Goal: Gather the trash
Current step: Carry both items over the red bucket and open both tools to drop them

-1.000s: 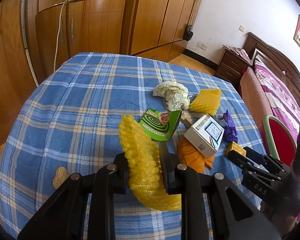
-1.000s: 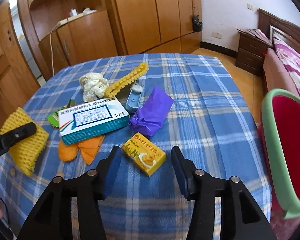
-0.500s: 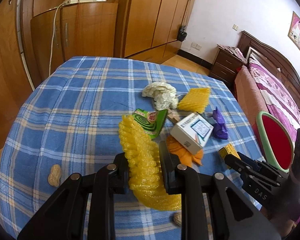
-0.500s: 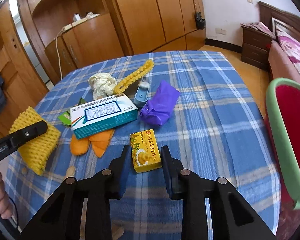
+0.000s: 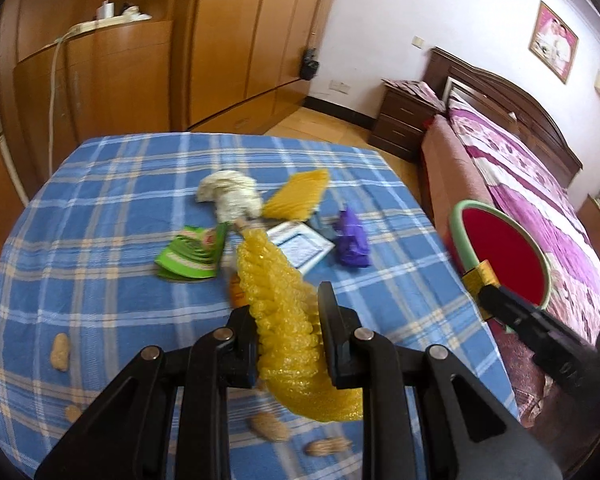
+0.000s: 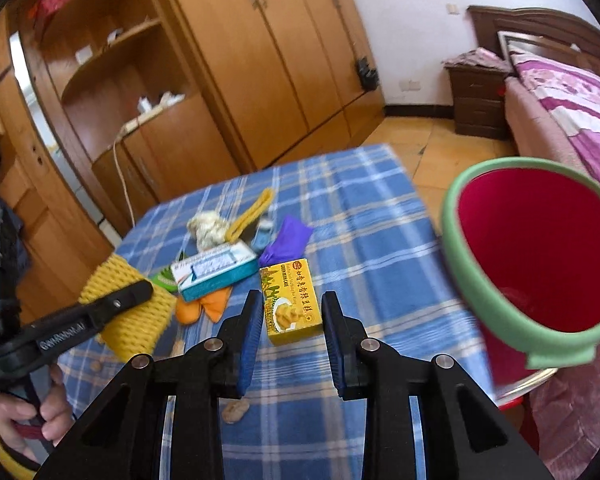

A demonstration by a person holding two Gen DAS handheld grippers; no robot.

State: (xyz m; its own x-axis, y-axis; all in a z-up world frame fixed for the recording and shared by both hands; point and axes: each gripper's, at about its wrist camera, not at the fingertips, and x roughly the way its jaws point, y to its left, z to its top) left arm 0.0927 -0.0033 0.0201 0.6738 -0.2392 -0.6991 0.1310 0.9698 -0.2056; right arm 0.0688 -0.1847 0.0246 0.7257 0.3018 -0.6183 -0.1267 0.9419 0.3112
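Yellow cake box [image 6: 291,301], lower centre, is clamped between the right gripper [image 6: 290,332] pads above the checked tablecloth [image 6: 364,216], red bin [image 6: 540,256] at right; left gripper [image 5: 286,344] is closed on yellow foam netting [image 5: 284,320].

Near table edge by the bin [image 6: 464,264] is bare blue check cloth [image 6: 380,240], open lane btwn clutter and rim. Bin mouth wide open, red inside, green rim just off the table's right side. Mid-table is crowded: white-teal box [image 6: 214,270], purple bag [image 6: 286,240], crumpled white paper [image 5: 230,196], green packet [image 5: 190,254] packed close together. Far half of cloth [image 5: 140,168] free. Peanuts [image 5: 59,352] dot the near-left strip.
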